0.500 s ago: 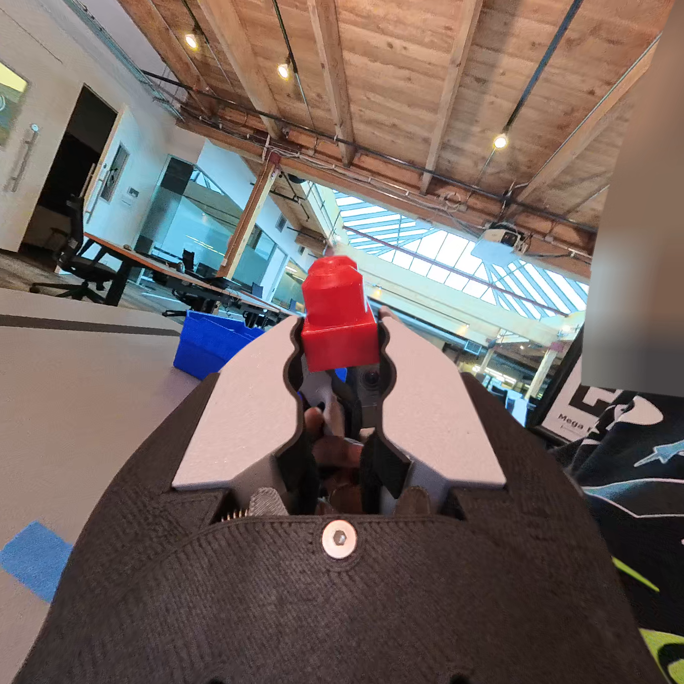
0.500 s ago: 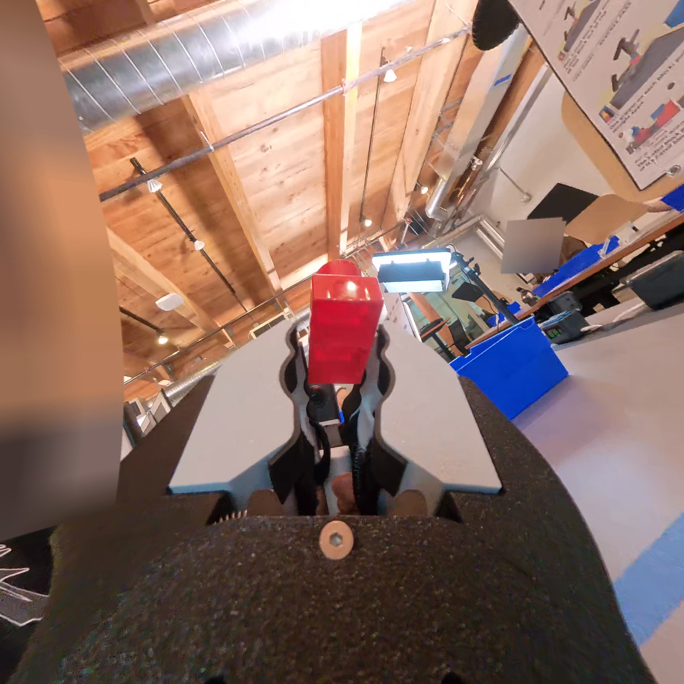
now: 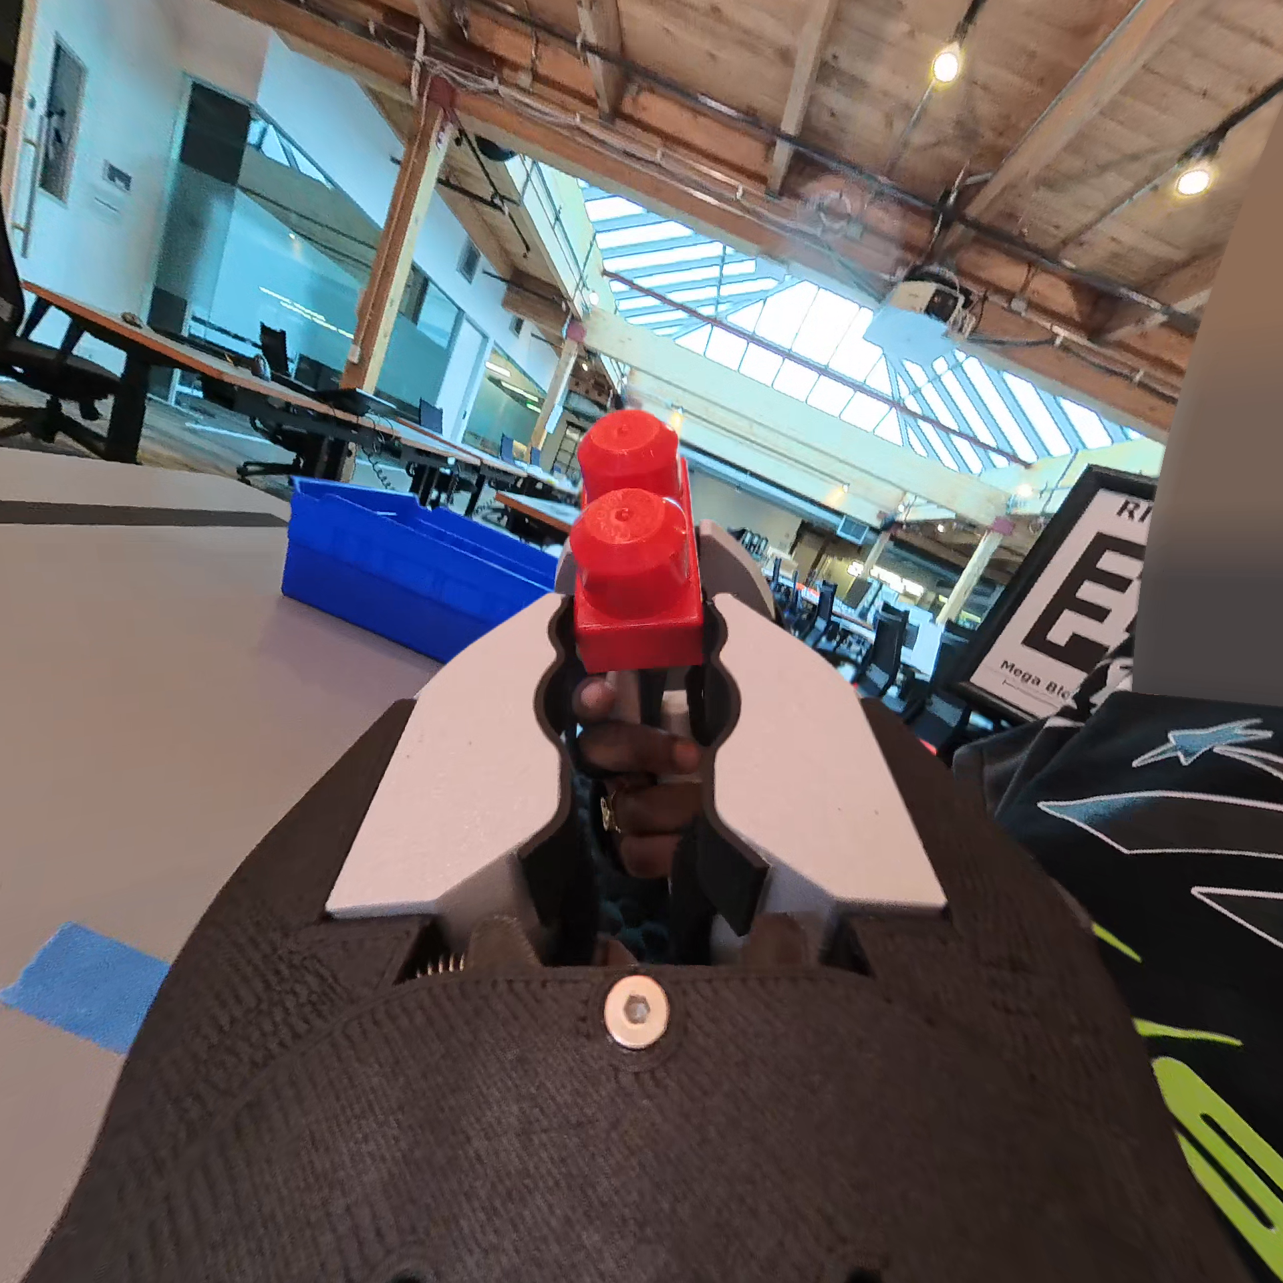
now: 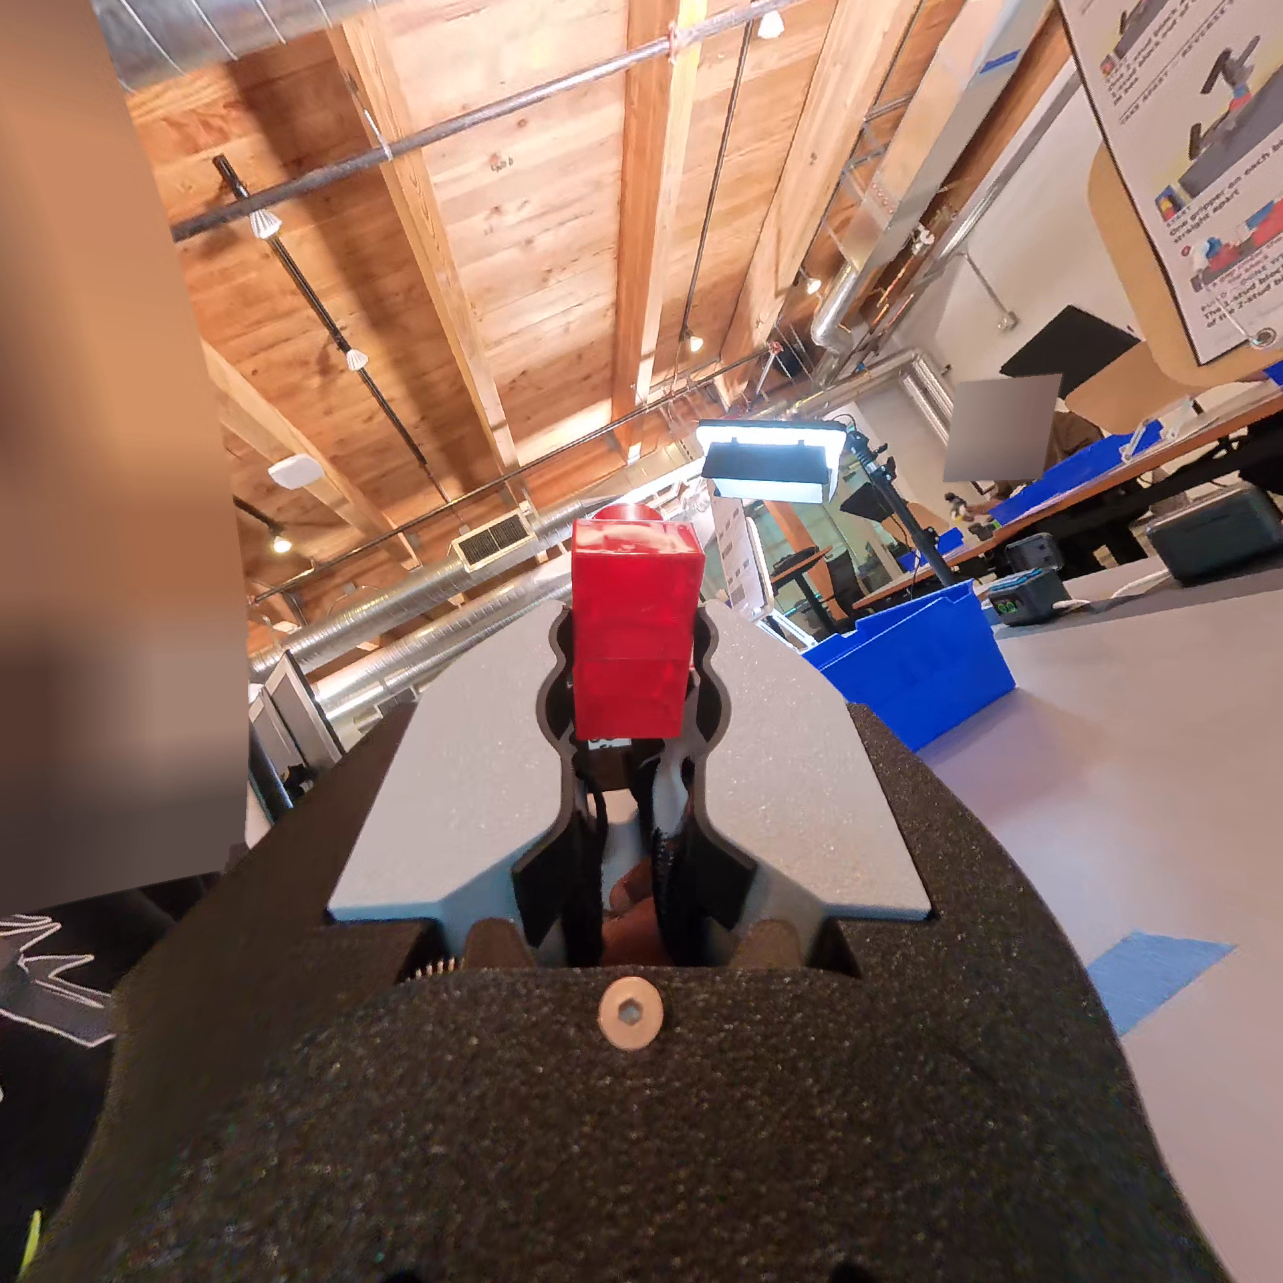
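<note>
Grippers face each other, both tilted upward toward a timbered ceiling (image 4: 486,243), and share one glossy red plastic building brick with two round studs (image 3: 635,597). The left gripper (image 3: 637,625) has its grey, scalloped fingers (image 3: 770,694) pressed against the brick's sides, studs turned toward its camera; behind the brick, at 6 o'clock, a person's hand (image 3: 642,770) shows through the gap, wrapped on the other tool. The right gripper (image 4: 632,666) clamps the same brick from the opposite end, its smooth flat underside facing that lens, with one stud peeping over the far edge at 12 o'clock.

Around the pair lies open air; a matte grey tabletop (image 3: 139,694) spreads at 9 o'clock in the left wrist view and at 3 o'clock in the right wrist view. A shiny blue plastic bin (image 3: 409,569) rests on it, well apart from the brick, near 10 o'clock. A strip of blue tape (image 3: 83,986) lies at 8 o'clock. A dark printed garment (image 3: 1145,868) crowds the 4 o'clock edge. Black gripper housings have a coarse, ribbed texture.
</note>
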`<action>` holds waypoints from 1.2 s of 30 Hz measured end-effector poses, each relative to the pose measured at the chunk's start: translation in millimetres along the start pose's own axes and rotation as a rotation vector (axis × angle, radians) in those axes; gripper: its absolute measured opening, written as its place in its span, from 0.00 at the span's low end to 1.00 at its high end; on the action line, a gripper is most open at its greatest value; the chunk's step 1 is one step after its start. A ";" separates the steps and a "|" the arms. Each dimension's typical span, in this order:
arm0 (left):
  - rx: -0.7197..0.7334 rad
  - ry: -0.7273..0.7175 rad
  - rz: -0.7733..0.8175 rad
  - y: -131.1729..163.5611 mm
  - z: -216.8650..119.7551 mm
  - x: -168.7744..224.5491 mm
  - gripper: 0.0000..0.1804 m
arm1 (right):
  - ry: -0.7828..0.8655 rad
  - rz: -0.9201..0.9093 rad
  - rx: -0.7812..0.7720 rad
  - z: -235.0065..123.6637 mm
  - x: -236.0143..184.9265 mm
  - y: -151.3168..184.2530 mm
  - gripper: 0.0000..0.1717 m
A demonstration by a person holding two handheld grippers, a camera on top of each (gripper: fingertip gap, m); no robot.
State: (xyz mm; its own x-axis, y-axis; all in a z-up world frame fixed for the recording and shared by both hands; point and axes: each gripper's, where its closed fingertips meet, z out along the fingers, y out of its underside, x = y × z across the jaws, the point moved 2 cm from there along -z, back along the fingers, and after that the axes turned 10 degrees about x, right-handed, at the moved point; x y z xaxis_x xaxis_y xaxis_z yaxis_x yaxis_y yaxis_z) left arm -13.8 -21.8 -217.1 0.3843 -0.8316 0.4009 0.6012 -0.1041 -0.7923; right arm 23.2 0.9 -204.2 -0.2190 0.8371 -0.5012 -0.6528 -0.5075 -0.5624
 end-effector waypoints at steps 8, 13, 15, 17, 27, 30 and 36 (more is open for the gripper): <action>0.045 -0.039 0.068 2.3 1.8 -0.3 0.19 | 0.004 0.124 0.035 3.6 1.8 12.7 0.20; 0.001 -0.038 0.065 6.3 2.1 0.2 0.20 | 0.003 0.077 0.000 0.9 1.4 12.0 0.20; -0.060 -0.043 0.096 6.6 0.3 0.6 0.23 | -0.010 0.052 0.005 -1.0 -0.8 4.9 0.20; -0.112 -0.081 0.174 -0.8 -7.8 -2.4 0.28 | -0.015 0.019 0.014 -4.9 -1.0 -8.1 0.20; -0.255 -0.647 0.619 -163.0 -143.8 -64.5 0.31 | -0.015 -0.086 0.000 -34.8 14.9 -37.1 0.20; -0.446 -0.957 0.537 -199.9 -214.4 -129.2 0.29 | -0.024 -0.097 -0.018 -33.7 14.2 -33.5 0.20; -0.949 -1.170 0.189 -181.8 -271.6 -226.2 0.27 | -0.008 -0.107 -0.033 -33.3 18.0 -30.0 0.20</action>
State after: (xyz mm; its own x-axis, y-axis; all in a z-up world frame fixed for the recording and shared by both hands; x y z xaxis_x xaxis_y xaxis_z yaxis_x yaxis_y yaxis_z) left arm -400.3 37.1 -288.7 0.9990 -0.0323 0.0297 -0.0033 -0.7302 -0.6832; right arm 63.0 24.4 -218.2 -0.1550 0.8885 -0.4319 -0.6486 -0.4213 -0.6339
